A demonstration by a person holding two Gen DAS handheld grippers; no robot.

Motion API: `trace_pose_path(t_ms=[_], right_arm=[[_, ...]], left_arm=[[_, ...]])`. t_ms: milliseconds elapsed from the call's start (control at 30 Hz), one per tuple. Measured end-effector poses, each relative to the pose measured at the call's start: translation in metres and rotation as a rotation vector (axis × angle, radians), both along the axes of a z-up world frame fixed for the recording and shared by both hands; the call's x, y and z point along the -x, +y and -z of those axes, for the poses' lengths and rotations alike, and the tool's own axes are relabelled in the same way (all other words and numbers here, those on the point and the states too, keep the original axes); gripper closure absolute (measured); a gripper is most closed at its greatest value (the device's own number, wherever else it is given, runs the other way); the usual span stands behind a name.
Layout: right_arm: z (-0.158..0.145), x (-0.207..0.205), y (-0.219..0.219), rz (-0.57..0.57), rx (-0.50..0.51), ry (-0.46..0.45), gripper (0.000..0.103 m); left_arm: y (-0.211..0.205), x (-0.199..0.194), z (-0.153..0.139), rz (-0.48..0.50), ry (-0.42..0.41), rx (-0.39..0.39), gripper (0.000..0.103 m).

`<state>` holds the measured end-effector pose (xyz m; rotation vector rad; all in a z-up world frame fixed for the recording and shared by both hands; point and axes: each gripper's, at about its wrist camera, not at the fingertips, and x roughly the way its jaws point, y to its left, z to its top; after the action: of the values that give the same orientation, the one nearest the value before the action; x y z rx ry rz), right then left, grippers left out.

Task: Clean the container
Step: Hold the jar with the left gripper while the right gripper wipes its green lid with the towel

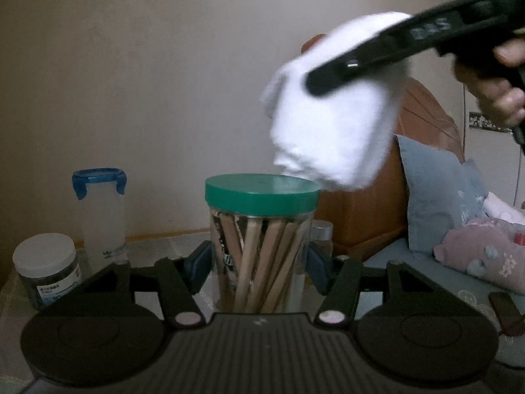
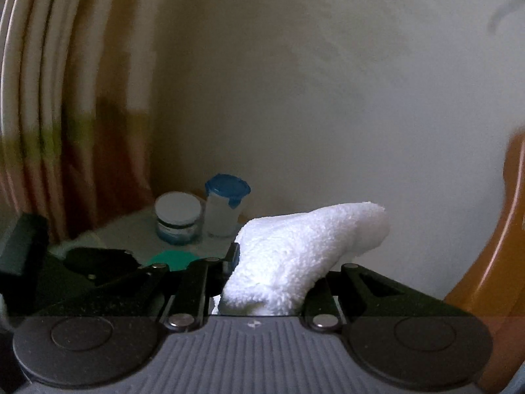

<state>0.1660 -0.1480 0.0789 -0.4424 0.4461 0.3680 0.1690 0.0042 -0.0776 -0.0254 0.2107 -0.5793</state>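
A clear jar (image 1: 259, 256) with a green lid (image 1: 262, 192) holds several wooden sticks. My left gripper (image 1: 257, 269) is shut on the jar, with its blue pads against both sides. My right gripper (image 1: 315, 85) comes in from the upper right and is shut on a white cloth (image 1: 331, 124), which hangs just above the lid's right edge. In the right wrist view the cloth (image 2: 302, 252) fills the space between the jaws of the right gripper (image 2: 275, 262), and the green lid (image 2: 172, 259) shows below to the left.
A tall frosted container with a blue clip lid (image 1: 101, 210) and a short dark jar with a white lid (image 1: 46, 269) stand at the left on the table (image 1: 164, 246). A wooden headboard (image 1: 416, 164) and pillows (image 1: 439, 203) lie to the right. A curtain (image 2: 65, 115) hangs on the left.
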Motion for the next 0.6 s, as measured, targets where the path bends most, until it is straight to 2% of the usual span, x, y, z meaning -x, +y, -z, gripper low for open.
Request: trace_pose_path(t_ms=[100, 233, 600], right_arm=[[0.008, -0.012, 0.023, -0.028, 0.064, 0.011, 0.081], [0.017, -0.021, 0.044, -0.077, 0.045, 0.072, 0.081], [0.027, -0.030, 0.045, -0.114, -0.195, 0.263, 0.081]], left_arm=[[0.001, -0.001, -0.001, -0.001, 0.004, 0.005, 0.044], [0.001, -0.002, -0.001, 0.003, 0.011, 0.005, 0.044], [0.004, -0.008, -0.002, -0.006, 0.032, 0.021, 0.044]])
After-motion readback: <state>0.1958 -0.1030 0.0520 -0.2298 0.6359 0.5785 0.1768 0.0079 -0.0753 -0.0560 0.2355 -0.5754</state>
